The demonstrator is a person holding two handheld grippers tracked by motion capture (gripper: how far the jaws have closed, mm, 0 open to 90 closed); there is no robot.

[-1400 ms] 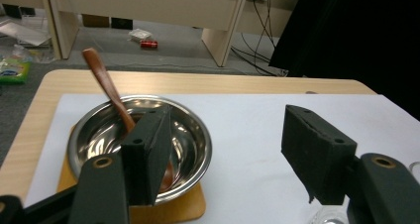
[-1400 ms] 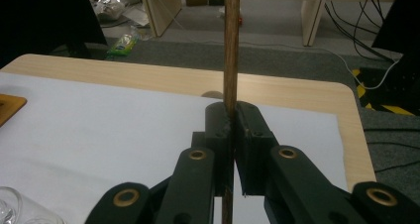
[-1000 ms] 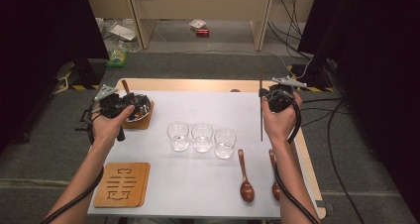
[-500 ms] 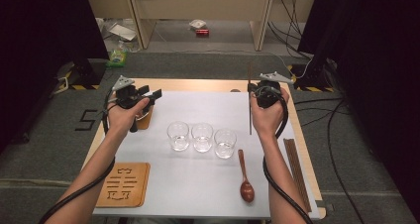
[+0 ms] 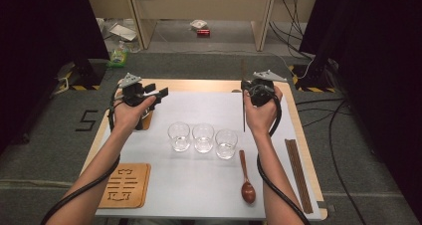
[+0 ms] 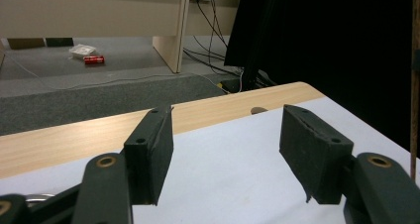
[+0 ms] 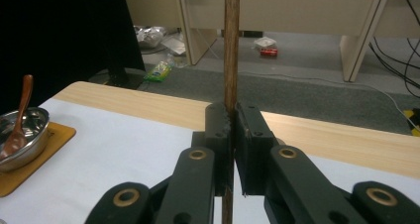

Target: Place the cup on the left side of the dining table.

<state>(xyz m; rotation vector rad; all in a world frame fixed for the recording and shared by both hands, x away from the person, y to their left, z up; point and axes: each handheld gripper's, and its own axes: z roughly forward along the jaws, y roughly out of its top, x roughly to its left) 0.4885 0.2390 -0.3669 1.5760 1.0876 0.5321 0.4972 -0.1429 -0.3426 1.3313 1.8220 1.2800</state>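
The right gripper (image 7: 231,149) has its jaws closed on a chopstick (image 7: 231,45), held upright above the table's (image 5: 199,185) far right part. The left gripper (image 6: 228,149) stands with jaws wide apart and nothing between them, above the table's far left part.

Handling: the chopstick is judged light, stiff and thin. The wood looks smooth, so it may pivot or slip in the pads. The present hold sits on the lower half of the stick; a hold nearer the middle would likely reduce swing.

More chopsticks (image 5: 297,172) lie at the right edge, near a spoon (image 5: 246,182) and three glasses (image 5: 202,138).

Markings: a "5" (image 5: 88,120) shows on the floor left of the table. The wooden trivet (image 5: 124,185) bears a cut-out pattern, not readable as text.
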